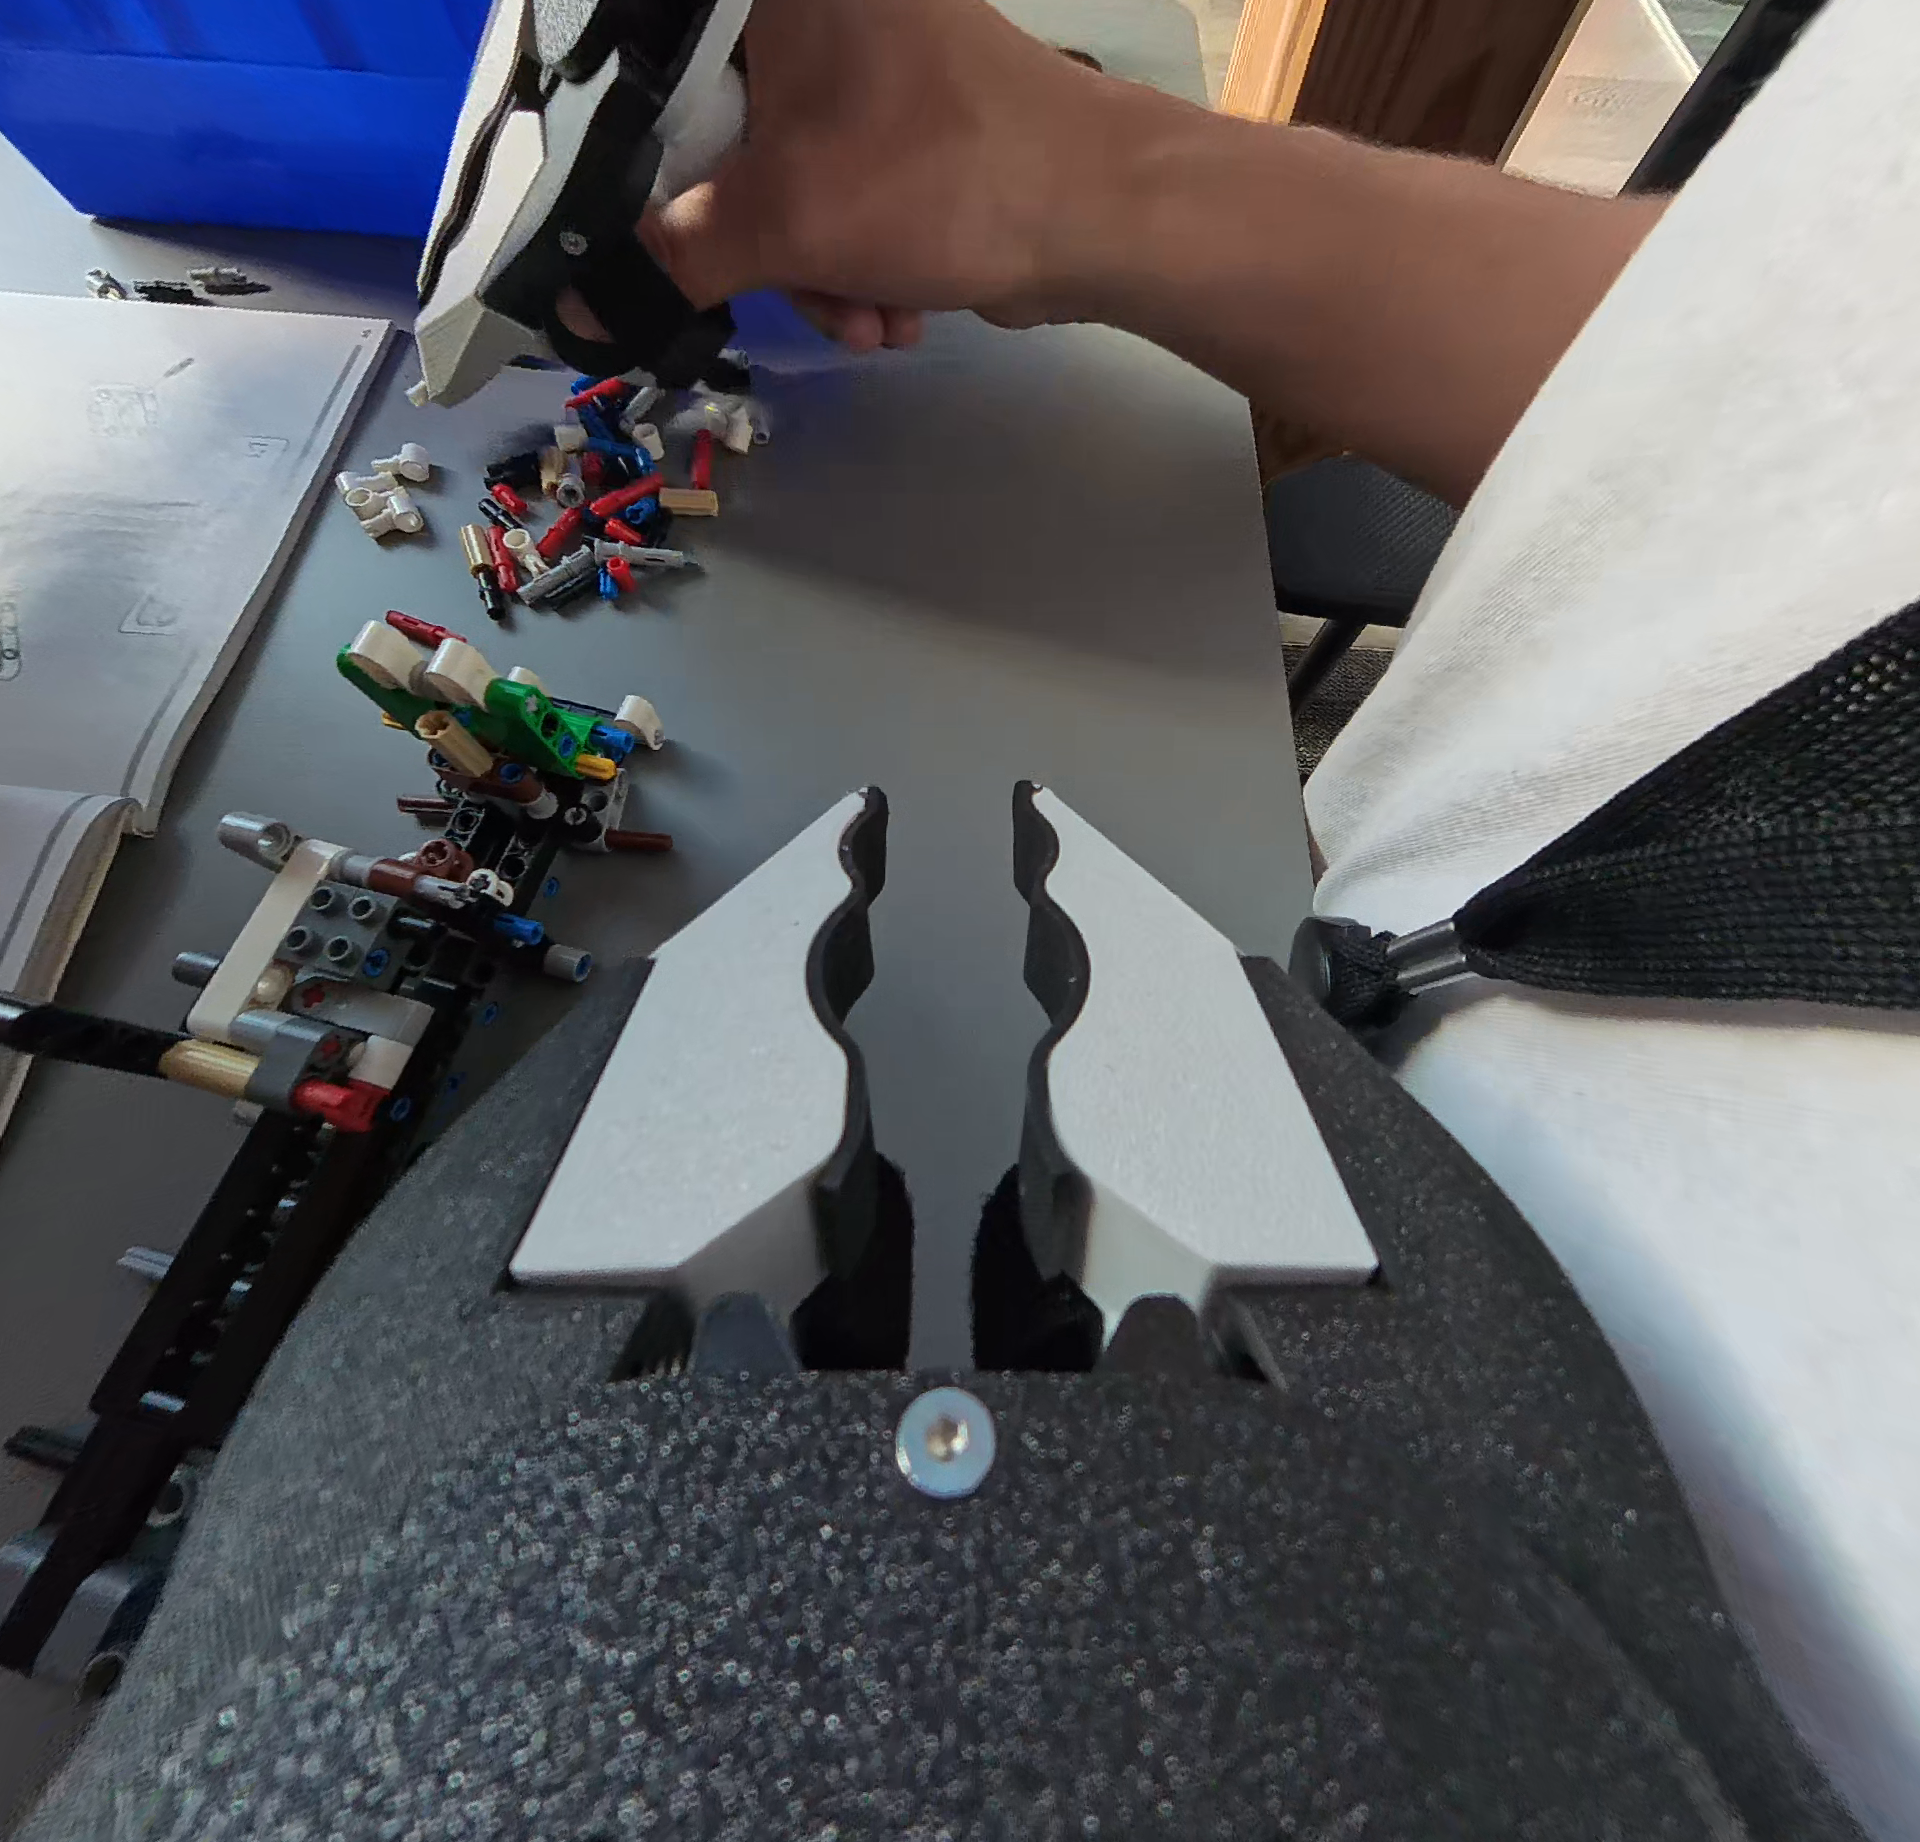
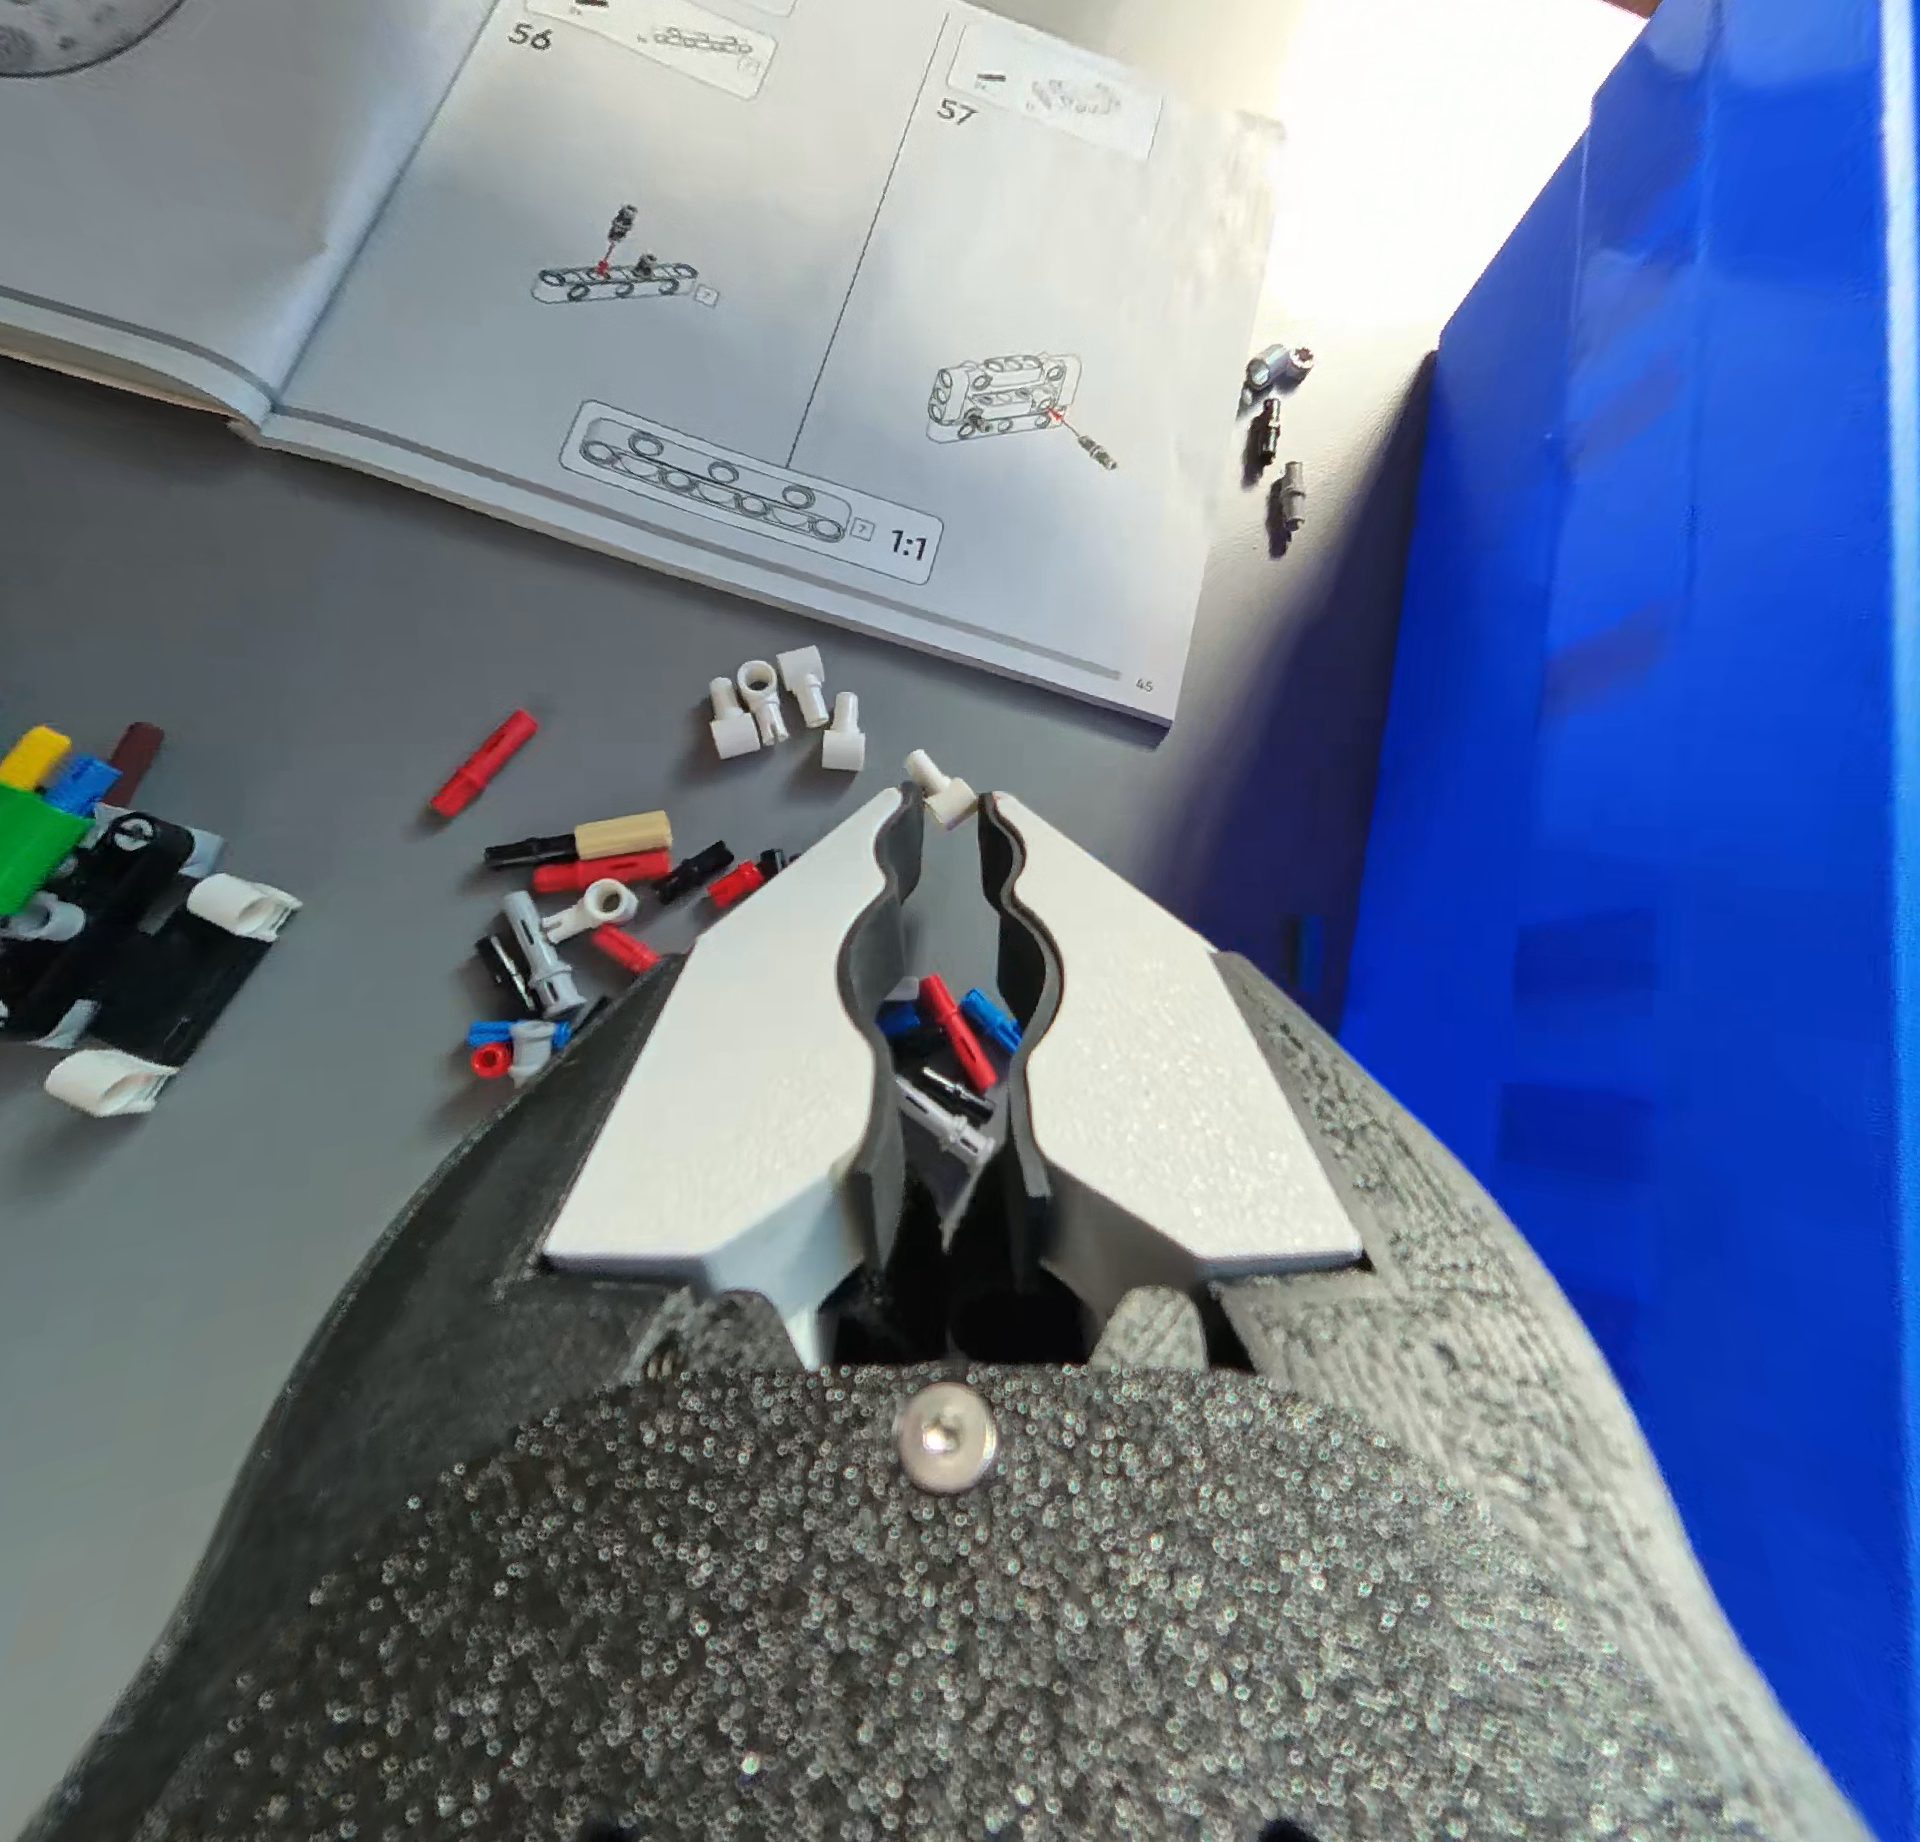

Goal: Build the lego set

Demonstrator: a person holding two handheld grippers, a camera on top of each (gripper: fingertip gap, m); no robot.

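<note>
My right gripper (image 2: 948,805) is shut on a small white connector piece (image 2: 940,793), pinched at the fingertips above a pile of loose small pins (image 2: 582,919) in red, black, blue, grey and tan. Several matching white connectors (image 2: 784,717) lie just beyond it. In the left wrist view the right gripper's body (image 1: 561,161) is held by a hand over that pile (image 1: 592,504). My left gripper (image 1: 951,805) is open and empty over the bare grey table (image 1: 987,566). A partly built model (image 1: 343,951) of black, grey, white and green parts lies to its left.
An open instruction booklet (image 2: 727,265) lies on the table beyond the pile. A blue bin (image 2: 1683,753) stands at the right, with three small grey and black pins (image 2: 1278,431) beside it. A person's white-clothed body (image 1: 1662,649) and a black mesh strap (image 1: 1714,867) are at the right. My hands' fingertips stand some 25 cm from each other.
</note>
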